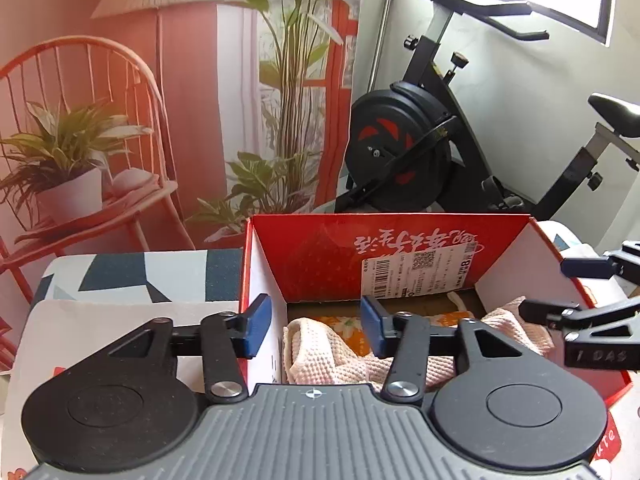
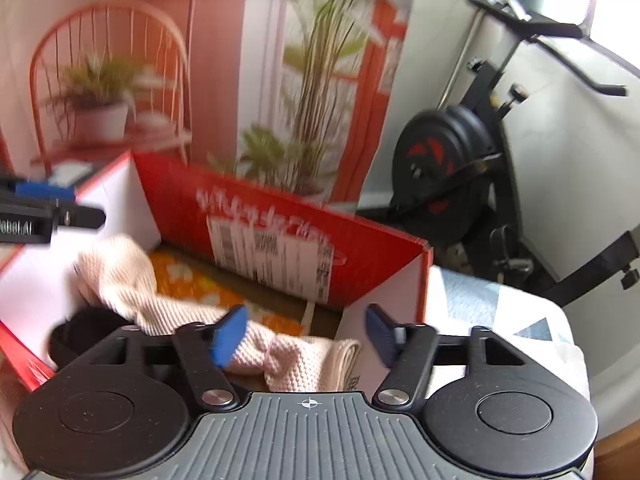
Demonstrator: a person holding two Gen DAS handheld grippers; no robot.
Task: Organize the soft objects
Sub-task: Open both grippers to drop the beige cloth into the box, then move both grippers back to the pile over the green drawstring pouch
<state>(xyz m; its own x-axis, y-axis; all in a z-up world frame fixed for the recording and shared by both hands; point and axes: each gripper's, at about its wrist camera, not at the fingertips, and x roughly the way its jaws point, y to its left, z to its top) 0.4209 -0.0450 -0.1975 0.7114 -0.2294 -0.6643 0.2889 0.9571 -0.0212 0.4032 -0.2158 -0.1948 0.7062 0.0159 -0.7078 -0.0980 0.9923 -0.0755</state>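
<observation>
A red cardboard box [image 1: 320, 256] with white inner walls stands on the table. Inside lie a pale pink waffle-knit cloth [image 1: 320, 356] and an orange flowered cloth [image 1: 340, 326]. My left gripper [image 1: 316, 326] is open, straddling the box's left wall, empty. My right gripper [image 2: 304, 332] is open above the pink cloth [image 2: 296, 356] at the box's right end [image 2: 400, 264], holding nothing. The orange cloth [image 2: 188, 276] lies under the pink one. A dark soft item [image 2: 80, 332] sits at the box's near left corner. The right gripper also shows at the right in the left wrist view [image 1: 560, 292].
A tablecloth with blue-grey shapes [image 1: 140, 276] covers the table left of the box. Behind are a printed backdrop with chair and plants [image 1: 120, 120] and a black exercise bike [image 1: 420, 148]. The table's right edge [image 2: 568, 332] lies beside the box.
</observation>
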